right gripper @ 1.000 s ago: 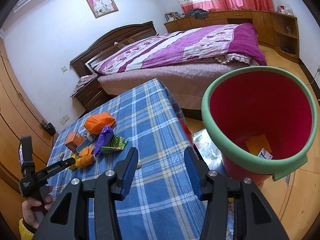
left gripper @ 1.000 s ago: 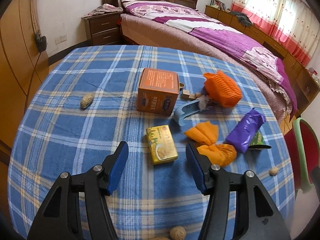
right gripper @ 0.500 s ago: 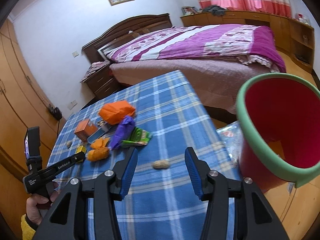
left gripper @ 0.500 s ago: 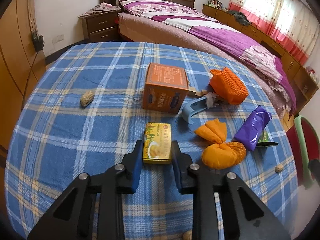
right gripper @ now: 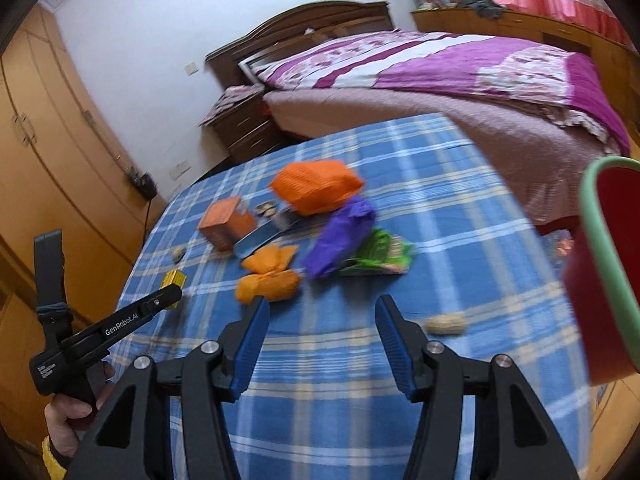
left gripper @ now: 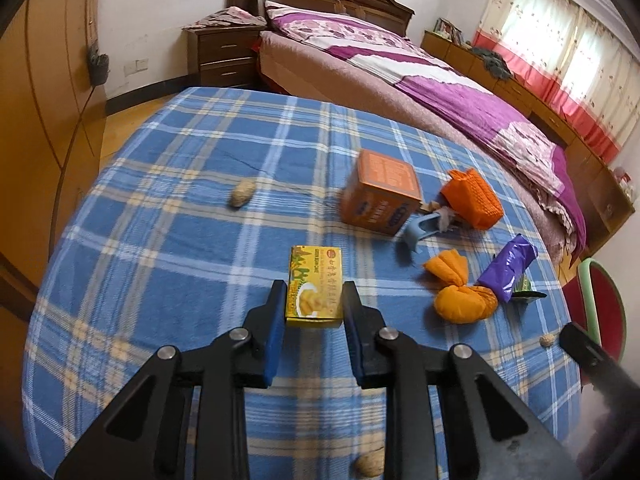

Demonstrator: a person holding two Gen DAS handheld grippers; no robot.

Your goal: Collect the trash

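My left gripper (left gripper: 314,300) is shut on a small yellow box (left gripper: 316,286), held just above the blue plaid table (left gripper: 160,240). The left gripper also shows in the right wrist view (right gripper: 170,294). My right gripper (right gripper: 320,312) is open and empty over the table, near an orange wrapper (right gripper: 268,276), a purple bag (right gripper: 344,232) and a green packet (right gripper: 380,250). A peanut (right gripper: 446,325) lies just right of it. The red bin with green rim (right gripper: 604,264) stands at the right table edge.
An orange carton (left gripper: 380,196), an orange mesh bag (left gripper: 474,198), a light blue scoop (left gripper: 420,230) and peanuts (left gripper: 242,196) lie on the table. A bed (left gripper: 400,76) stands behind it, a nightstand (left gripper: 224,52) at the back and wardrobes (right gripper: 52,152) on the left.
My left gripper closed on the yellow box and lifted it slightly. My right gripper swung left from the bin toward the trash on the table.
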